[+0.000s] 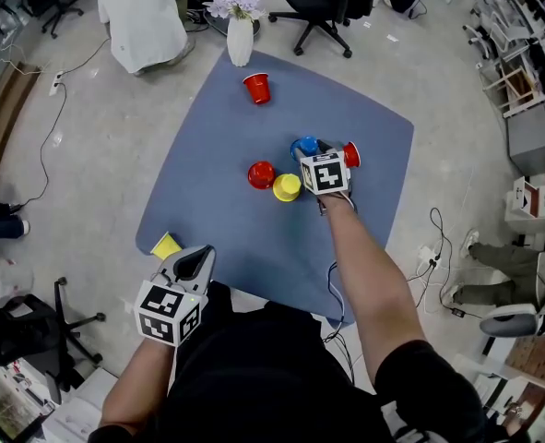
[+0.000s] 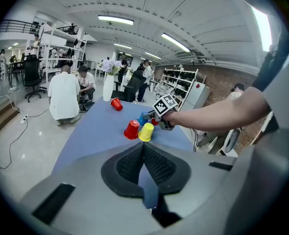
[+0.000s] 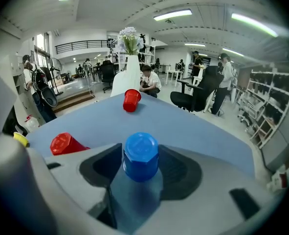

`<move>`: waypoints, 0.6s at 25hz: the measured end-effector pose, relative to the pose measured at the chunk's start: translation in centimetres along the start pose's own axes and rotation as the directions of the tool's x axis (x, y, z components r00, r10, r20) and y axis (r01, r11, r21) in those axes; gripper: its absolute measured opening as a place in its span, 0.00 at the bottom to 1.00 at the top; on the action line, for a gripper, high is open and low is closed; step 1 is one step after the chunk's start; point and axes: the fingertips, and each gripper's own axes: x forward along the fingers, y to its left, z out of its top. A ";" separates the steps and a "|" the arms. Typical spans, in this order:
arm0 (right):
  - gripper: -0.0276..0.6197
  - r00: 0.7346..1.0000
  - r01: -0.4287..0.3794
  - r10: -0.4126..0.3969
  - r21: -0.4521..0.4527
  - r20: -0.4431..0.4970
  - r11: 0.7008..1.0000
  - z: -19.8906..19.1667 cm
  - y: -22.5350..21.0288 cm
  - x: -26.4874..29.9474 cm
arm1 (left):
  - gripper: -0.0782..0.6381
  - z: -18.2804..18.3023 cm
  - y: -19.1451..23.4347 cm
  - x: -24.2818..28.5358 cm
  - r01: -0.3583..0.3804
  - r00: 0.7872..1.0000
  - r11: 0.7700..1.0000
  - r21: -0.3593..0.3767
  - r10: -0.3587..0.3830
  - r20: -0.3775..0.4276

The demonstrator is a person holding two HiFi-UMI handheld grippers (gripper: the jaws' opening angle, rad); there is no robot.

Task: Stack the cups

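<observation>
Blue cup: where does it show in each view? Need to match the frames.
Head view: blue cup right of centre on the cloth, just beyond the yellow cup.
Left gripper view: blue cup small, mid-frame, behind the yellow cup.
Right gripper view: blue cup low centre, upside down, between the jaws.
Shared landmark: white vase at the cloth's far edge.

I see a blue surface [image 1: 207, 155] with rounded corners. Near its middle a middle red cup [image 1: 261, 174] stands upside down, with a yellow cup [image 1: 286, 187] just beside it on the right. Slightly farther and to the right is a blue cup [image 1: 305, 146], also upside down, and a right red cup [image 1: 350, 155] beyond that. A far red cup [image 1: 256, 88] lies tipped near a white vase [image 1: 240, 40] at the far corner. A second yellow cup [image 1: 166, 245] sits at the near left edge.
</observation>
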 end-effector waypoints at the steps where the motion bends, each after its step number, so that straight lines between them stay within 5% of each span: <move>1: 0.40 1.000 -0.001 0.001 -0.002 0.001 1.000 0.0 0.1 0.0 | 0.12 0.0 0.1 0.0 0.000 1.000 1.000 -0.001 0.000 0.002; 15: 0.37 0.995 0.007 -0.005 -0.023 0.099 1.000 2.6 0.0 -4.4 | 0.12 0.9 -0.3 0.9 0.040 0.999 0.999 0.024 -0.040 0.025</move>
